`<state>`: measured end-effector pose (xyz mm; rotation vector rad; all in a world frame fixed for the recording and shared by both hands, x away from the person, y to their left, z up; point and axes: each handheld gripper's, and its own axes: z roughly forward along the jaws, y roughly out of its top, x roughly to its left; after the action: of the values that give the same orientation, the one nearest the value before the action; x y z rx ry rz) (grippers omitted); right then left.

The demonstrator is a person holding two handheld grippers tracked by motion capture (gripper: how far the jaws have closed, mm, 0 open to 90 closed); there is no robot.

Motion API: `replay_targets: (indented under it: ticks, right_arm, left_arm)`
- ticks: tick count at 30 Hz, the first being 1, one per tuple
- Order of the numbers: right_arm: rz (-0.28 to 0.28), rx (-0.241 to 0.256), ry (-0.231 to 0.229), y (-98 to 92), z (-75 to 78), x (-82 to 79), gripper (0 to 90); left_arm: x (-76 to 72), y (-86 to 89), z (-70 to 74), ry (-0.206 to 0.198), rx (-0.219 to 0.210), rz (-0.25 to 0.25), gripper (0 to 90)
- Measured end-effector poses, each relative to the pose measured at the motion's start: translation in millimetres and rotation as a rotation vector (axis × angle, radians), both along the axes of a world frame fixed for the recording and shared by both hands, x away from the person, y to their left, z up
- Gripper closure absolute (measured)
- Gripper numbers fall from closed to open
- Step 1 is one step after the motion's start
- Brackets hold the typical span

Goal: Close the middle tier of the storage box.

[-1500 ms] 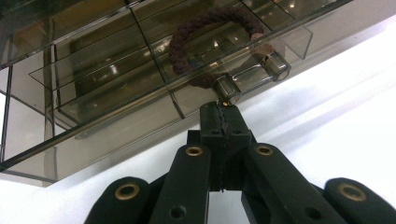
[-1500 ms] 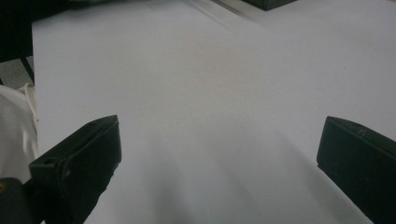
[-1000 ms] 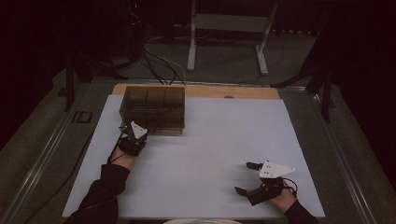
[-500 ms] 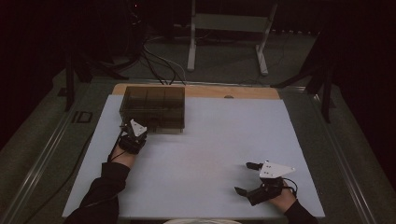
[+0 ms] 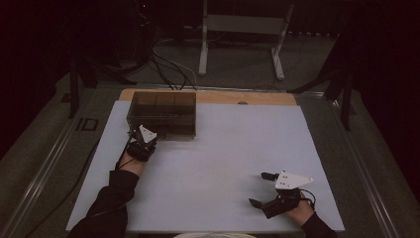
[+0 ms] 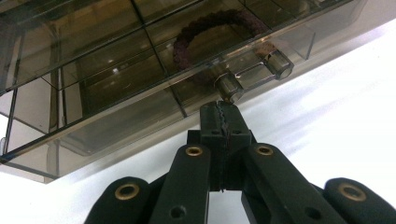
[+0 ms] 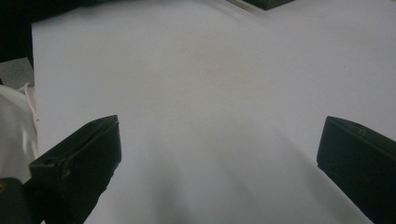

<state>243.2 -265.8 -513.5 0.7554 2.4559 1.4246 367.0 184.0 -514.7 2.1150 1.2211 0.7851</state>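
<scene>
Smoked-plastic drawer box (image 5: pixel 162 113) at tabletop (image 5: pixel 218 163) far-left edge, left gripper (image 6: pixel 223 122) fingers pressed together just under clear handle (image 6: pixel 254 74), right gripper (image 5: pixel 262 189) fingers spread, idle; next: probably hook handle, pull straight.

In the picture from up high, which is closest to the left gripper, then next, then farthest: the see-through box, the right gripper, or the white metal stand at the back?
1. Clear box, just ahead of the left gripper.
2. Right gripper, across the table's near right.
3. White metal stand, on the floor beyond the table.
</scene>
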Motion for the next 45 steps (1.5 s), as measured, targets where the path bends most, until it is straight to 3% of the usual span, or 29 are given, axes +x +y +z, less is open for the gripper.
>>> replay_targets:
  ticks: [45]
  right_arm:
    - [-0.002, 0.0, 0.003, 0.0, -0.3, -0.2, 0.0]
  left_arm:
    - [21.8, 1.9, 4.9, 0.012, -0.008, 0.019, 90.0]
